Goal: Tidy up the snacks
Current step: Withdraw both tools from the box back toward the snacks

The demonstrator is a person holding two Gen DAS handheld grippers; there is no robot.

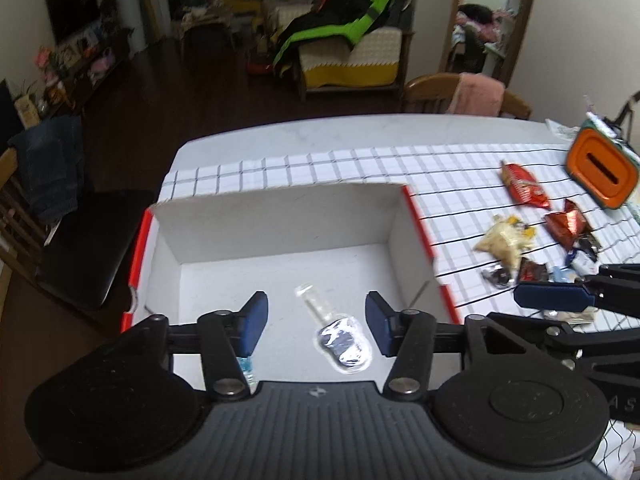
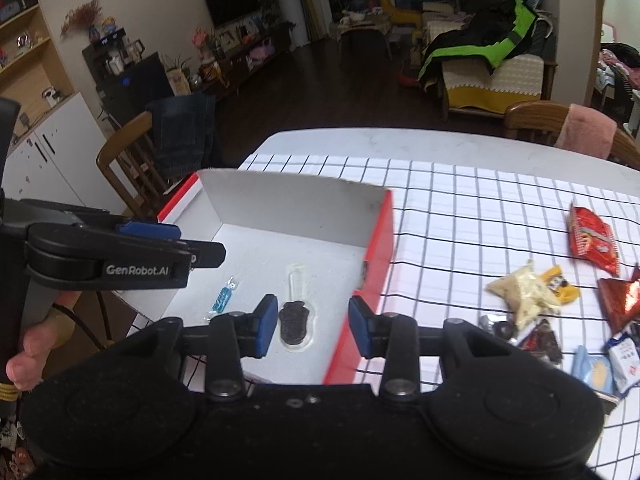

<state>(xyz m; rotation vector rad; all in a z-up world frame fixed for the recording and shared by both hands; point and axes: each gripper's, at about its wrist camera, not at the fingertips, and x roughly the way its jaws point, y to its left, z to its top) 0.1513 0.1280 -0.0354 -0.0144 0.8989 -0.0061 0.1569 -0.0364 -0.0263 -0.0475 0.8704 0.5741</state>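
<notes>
Left of the left gripper's (image 1: 316, 322) jaws, a small blue candy (image 2: 222, 300) lies on the floor of the white box (image 1: 280, 220). The left jaws stand apart with nothing pressed; a clear-wrapped lollipop (image 1: 340, 336) lies on the box floor below the gap. The right gripper (image 2: 313, 328) also hangs with its jaws apart and empty, above the box's red right wall. Right of both jaws, loose snack packets (image 2: 528, 296) lie on the checked tablecloth (image 2: 460, 208), with a red packet (image 2: 592, 240) farther out.

Both tools black plastic; left tool (image 1: 316, 322) and right tool (image 2: 313, 326) blue-padded fingers, silver pivot screws; white "GenRobot.AI" lettering on left tool's side.
</notes>
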